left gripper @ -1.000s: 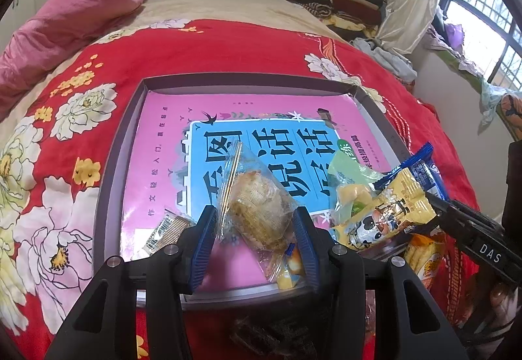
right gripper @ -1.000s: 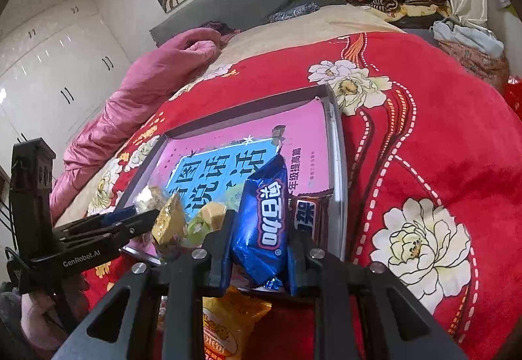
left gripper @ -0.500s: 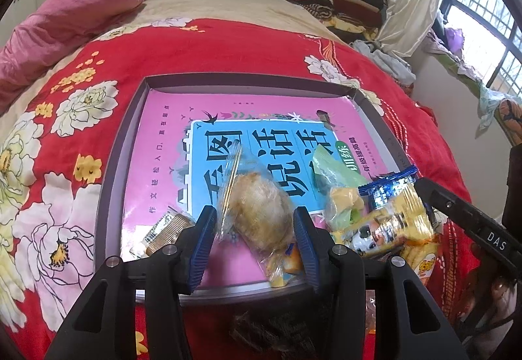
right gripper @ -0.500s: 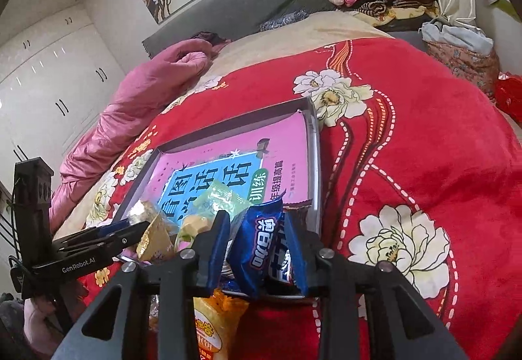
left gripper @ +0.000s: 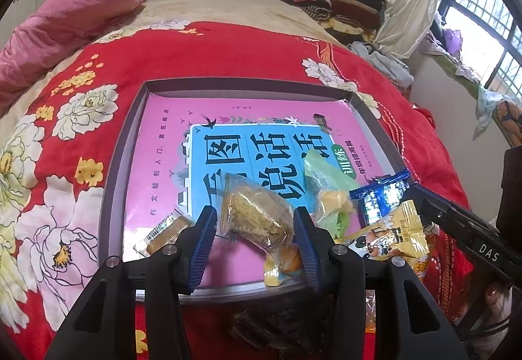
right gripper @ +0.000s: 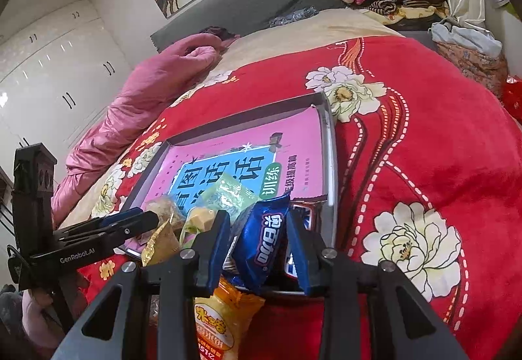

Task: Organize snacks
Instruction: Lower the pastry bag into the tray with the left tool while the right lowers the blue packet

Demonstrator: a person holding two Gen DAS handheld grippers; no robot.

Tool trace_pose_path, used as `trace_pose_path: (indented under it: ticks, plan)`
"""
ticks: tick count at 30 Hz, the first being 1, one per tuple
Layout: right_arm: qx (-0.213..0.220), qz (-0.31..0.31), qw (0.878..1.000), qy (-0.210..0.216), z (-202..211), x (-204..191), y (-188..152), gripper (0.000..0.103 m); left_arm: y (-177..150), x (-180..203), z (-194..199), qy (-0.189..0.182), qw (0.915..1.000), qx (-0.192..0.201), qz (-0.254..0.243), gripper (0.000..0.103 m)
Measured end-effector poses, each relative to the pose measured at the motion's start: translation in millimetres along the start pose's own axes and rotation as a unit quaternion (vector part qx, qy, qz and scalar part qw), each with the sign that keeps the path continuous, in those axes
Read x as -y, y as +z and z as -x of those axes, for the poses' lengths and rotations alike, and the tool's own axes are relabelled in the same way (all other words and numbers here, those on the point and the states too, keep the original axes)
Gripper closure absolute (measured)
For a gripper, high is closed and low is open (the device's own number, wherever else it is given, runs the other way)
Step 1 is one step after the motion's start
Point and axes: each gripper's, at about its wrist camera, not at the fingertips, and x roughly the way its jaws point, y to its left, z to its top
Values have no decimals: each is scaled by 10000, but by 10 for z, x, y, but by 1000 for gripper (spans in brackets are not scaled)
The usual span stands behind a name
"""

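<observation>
I see my left gripper (left gripper: 254,239) with its blue pads spread on both sides of a clear-wrapped cake (left gripper: 257,216). There is a small gap on each side, so it is not pinching the cake. The cake lies at the near edge of the gray tray (left gripper: 111,190), on top of the pink book (left gripper: 169,144) that fills the tray. A small gold packet (left gripper: 163,234) lies just to the left of the left pad. A green packet (left gripper: 326,177) lies to the right of the cake.

My right gripper (right gripper: 257,242) is spread too, with a blue snack bag (right gripper: 264,246) standing between its pads at the near right corner of the tray (right gripper: 329,164). I cannot tell if the pads touch the bag. A yellow snack bag (right gripper: 222,321) sits under this gripper, just outside the tray, on the red flower blanket (right gripper: 424,138). The tray rests on that blanket on the bed.
</observation>
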Motion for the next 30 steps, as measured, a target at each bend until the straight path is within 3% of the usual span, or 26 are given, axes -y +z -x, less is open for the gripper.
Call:
trace_pose_path:
  ticks: [16,20,30]
  plan:
    - [50,185,9998,-102,9,-65,-1,66,-4,37,59,-50,9999,-2,-88,40]
    - [229,248,9994,-125,87,-96,20,57,4,48,98,-5,9999,36,-128,35]
    - [552,376,9976,-153,255,-172,55,49,50,-15,362,17,9995,294,-88,28]
